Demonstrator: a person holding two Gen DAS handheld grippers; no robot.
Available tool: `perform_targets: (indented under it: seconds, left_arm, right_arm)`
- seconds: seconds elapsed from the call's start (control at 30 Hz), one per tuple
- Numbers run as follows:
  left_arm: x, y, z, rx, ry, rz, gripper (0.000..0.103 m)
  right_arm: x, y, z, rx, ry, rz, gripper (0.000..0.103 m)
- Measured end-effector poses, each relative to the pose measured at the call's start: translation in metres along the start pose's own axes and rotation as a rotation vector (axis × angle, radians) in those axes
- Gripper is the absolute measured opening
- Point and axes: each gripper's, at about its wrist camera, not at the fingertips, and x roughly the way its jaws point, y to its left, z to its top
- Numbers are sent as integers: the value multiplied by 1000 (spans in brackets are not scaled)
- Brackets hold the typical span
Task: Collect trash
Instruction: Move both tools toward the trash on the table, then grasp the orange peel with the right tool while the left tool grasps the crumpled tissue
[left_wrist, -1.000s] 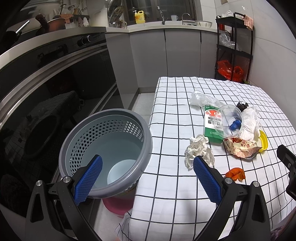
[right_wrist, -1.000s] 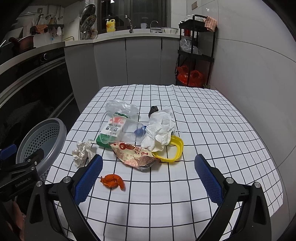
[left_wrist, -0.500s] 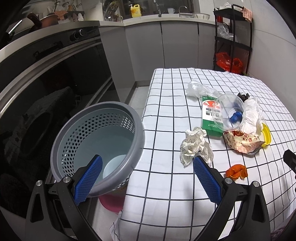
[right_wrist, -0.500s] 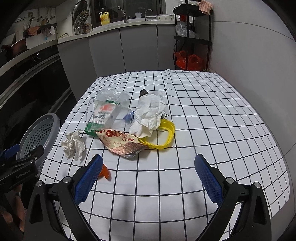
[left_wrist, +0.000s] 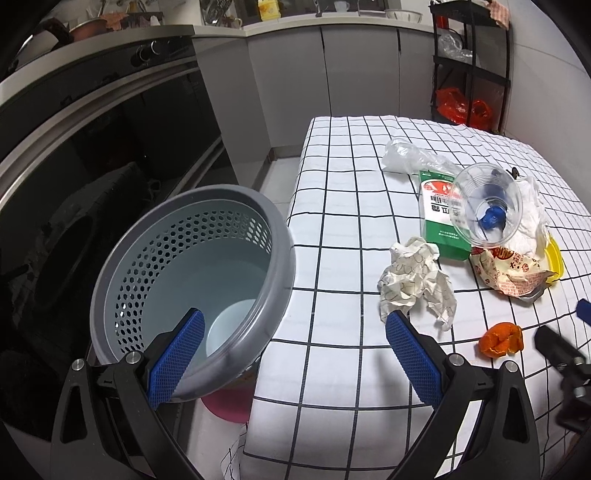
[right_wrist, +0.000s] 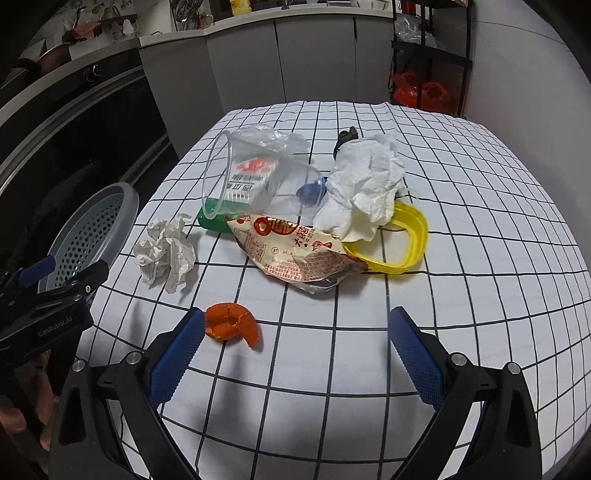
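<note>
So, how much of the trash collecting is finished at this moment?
Nothing looks collected yet: the grey basket shows no trash inside. Both the left gripper and right gripper are open and empty. The right one is nearest the orange peel. Still on the table: crumpled paper, snack wrapper, plastic cup, green carton, tissue, yellow lid.

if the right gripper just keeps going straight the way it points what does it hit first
Probably the snack wrapper, lying dead ahead between the open jaws of the right gripper. The orange peel sits nearer but off to the left, by the left finger, so it might be brushed. Depth is unclear.
</note>
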Motion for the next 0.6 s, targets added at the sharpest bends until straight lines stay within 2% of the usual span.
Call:
perform_targets:
  seconds: [0.23, 0.5, 0.53, 0.6]
  left_arm:
    - [7, 9, 2, -25, 25, -6, 96]
    - [6, 15, 2, -38, 21, -10, 96]
    - [6, 15, 2, -38, 19, -11, 96]
    - [5, 14, 2, -37, 14, -11, 96]
  right_arm:
    - [22, 23, -2, -72, 40, 4, 95]
    - [30, 46, -3, -152, 28, -35, 94]
    - [30, 47, -5, -160, 27, -36, 91]
    - [30, 51, -7, -176, 33, -44, 79]
